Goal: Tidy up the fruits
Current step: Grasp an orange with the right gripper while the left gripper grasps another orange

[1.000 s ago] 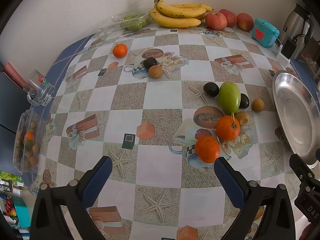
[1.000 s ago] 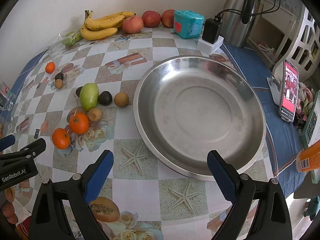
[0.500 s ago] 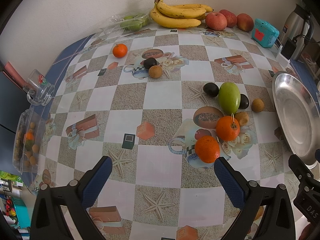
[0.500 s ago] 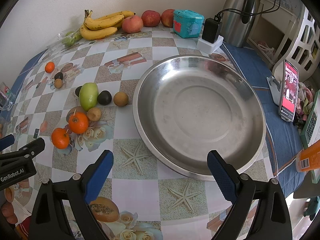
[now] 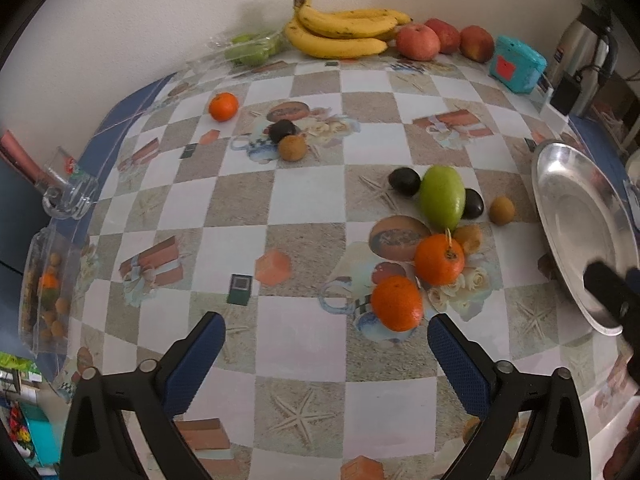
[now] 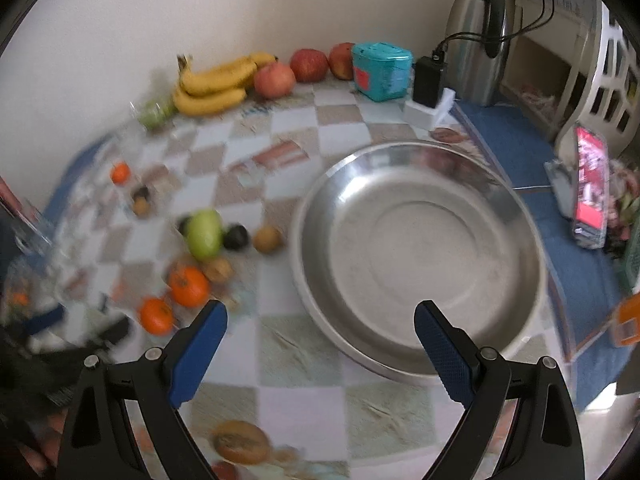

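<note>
Looking down my left gripper [image 5: 326, 344], I see its jaws wide apart but starting to close, with nothing between them, only checkered tablecloth [image 5: 304, 200]. The nearest orange [image 5: 397, 303] lies just beyond the right fingertip, a second orange [image 5: 439, 259] and a green mango [image 5: 442, 197] farther behind it. My right gripper [image 6: 320, 330] is spread wide and empty, hovering at the near rim of the steel basin [image 6: 416, 256]. Bananas [image 5: 344, 32] lie along the far wall.
</note>
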{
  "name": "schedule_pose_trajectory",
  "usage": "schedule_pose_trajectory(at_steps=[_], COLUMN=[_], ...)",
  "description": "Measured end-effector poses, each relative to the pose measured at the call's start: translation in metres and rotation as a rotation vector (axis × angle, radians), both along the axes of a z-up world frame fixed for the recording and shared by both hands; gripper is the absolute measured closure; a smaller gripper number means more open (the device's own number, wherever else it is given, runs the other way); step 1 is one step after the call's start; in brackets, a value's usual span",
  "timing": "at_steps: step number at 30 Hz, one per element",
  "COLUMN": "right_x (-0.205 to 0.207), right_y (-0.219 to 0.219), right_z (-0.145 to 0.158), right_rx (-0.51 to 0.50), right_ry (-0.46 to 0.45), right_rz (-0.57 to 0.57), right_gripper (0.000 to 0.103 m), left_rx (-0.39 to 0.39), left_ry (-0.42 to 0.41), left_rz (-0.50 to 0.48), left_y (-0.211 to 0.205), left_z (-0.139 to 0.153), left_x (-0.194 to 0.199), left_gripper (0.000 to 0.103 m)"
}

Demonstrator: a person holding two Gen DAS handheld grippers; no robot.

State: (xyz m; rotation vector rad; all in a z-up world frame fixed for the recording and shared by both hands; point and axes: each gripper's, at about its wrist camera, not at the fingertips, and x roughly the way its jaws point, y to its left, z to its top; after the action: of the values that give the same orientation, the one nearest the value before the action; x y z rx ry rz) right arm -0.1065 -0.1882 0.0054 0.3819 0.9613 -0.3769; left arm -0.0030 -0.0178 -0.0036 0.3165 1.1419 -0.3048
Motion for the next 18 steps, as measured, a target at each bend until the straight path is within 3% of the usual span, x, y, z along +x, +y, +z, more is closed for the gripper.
schedule_pose_trajectory(at_steps=[4, 11, 18], right_x=[0.012, 0.039, 0.049], right_y=[-0.001, 0.008, 0.010], right_z=[0.003, 0.002, -0.007], right_rx=[0.076, 0.156, 0.155], right_ry=[-0.025, -0.031, 0.013], right_rz=[0.001, 0.041, 0.051], right_gripper=[0.008, 0.009, 0.009], left_rx=[-0.045, -0.053, -0.074], left_ry=[0.055, 0.121, 0.178], left_rz=[-0.035, -0.068, -0.099], left_y=[-0.007, -0.021, -0.028], left_z=[-0.006, -0.021, -0.034], left_x=[0.003, 0.009, 0.013], left_gripper=[0.017, 0.032, 0.064])
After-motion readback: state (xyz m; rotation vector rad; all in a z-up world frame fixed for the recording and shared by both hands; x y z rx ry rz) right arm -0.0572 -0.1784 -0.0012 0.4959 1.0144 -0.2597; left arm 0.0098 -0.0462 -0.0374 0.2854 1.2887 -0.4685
